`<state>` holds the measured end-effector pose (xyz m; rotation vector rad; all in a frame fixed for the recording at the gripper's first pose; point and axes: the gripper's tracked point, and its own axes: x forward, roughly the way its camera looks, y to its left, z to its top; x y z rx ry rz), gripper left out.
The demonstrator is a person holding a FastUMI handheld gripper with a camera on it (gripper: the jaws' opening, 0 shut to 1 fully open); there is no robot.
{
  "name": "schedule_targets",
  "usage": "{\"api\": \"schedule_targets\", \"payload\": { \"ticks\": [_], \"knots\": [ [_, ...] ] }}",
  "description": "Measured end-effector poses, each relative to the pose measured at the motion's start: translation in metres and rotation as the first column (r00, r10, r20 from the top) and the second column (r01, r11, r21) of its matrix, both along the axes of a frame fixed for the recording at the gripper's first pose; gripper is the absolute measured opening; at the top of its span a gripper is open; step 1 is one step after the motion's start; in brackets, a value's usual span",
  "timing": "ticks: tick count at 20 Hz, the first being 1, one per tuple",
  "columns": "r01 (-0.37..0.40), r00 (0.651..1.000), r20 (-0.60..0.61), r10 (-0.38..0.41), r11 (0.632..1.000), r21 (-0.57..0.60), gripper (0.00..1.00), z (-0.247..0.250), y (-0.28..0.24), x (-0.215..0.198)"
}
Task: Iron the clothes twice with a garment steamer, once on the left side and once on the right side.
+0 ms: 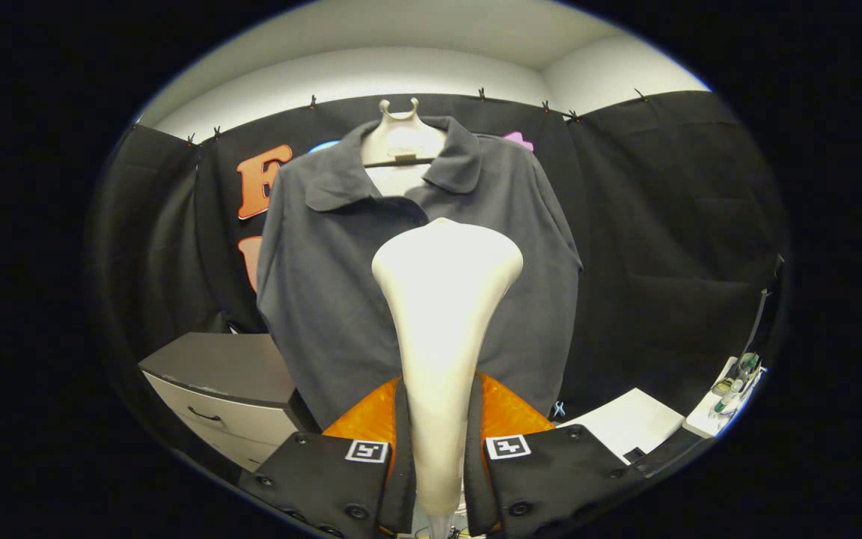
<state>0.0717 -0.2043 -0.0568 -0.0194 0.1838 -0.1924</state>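
Observation:
A dark grey polo shirt (326, 284) hangs on a pale hanger (399, 138) in front of the booth's black wall, facing me. My gripper (438, 442) is shut on the cream garment steamer (442, 314): both fingers press on its narrow handle. The steamer's wide head stands up beyond the fingers, over the middle of the shirt's chest and a little to the right of the placket. Whether the head touches the cloth cannot be told. The shirt's lower middle is hidden behind the steamer.
A grey cabinet with drawers (225, 389) stands low to the left of the shirt. A white surface (629, 423) lies low to the right, with a small white tray of items (730, 389) past it.

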Motion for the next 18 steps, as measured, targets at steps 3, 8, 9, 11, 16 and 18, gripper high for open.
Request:
{"api": "schedule_targets", "payload": {
  "ticks": [3,8,9,11,16,18],
  "knots": [
    [-0.017,0.998,0.054,0.017,1.0,-0.007,0.34,0.029,0.036,-0.014],
    [-0.03,0.99,0.14,0.033,0.999,-0.022,0.34,0.071,0.081,-0.045],
    [-0.03,0.988,0.15,0.034,0.999,-0.029,0.34,0.077,0.086,-0.051],
    [-0.03,0.985,0.17,0.034,0.999,-0.026,0.34,0.086,0.096,-0.06],
    [-0.038,0.974,0.221,0.049,0.998,-0.054,0.34,0.105,0.111,-0.076],
    [-0.048,0.973,0.221,0.06,0.997,-0.061,0.34,0.108,0.116,-0.078]
  ]
}}
